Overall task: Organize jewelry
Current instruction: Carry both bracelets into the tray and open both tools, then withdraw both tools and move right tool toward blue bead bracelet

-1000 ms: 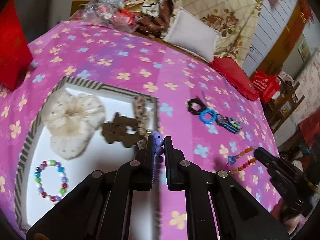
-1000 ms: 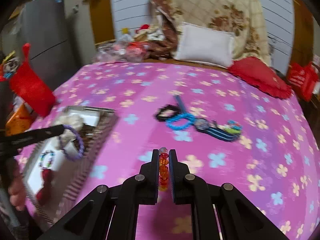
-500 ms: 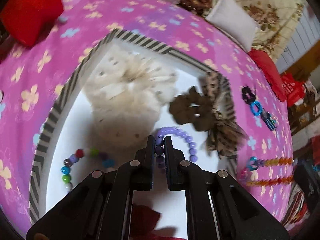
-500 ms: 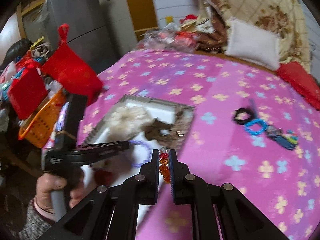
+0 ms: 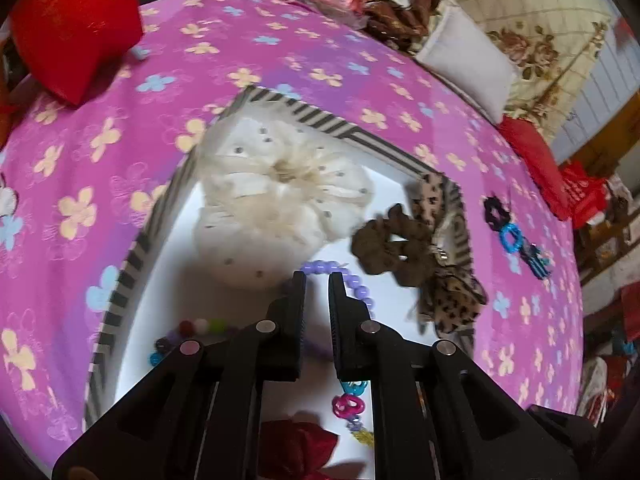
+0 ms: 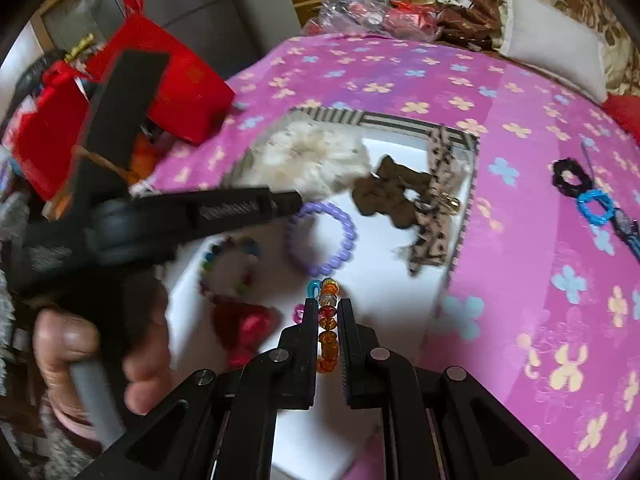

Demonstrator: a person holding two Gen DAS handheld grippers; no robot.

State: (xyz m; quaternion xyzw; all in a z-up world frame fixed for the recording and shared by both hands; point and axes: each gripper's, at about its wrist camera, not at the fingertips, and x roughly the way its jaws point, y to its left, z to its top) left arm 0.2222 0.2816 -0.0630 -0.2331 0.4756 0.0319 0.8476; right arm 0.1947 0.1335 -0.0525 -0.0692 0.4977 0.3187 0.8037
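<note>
The left gripper (image 5: 317, 280) has just parted its jaws, the purple bead bracelet (image 6: 320, 236) lying free in the striped tray (image 5: 132, 248); the right gripper (image 6: 327, 308) (jaws narrow) pinches an orange bead strand (image 6: 326, 328).

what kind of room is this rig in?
Probably a lived-in bedroom at home: the work surface looks like a bed under a pink flowered sheet, with a white pillow and a floral quilt heaped at the far end. Red bags crowd the side.
</note>
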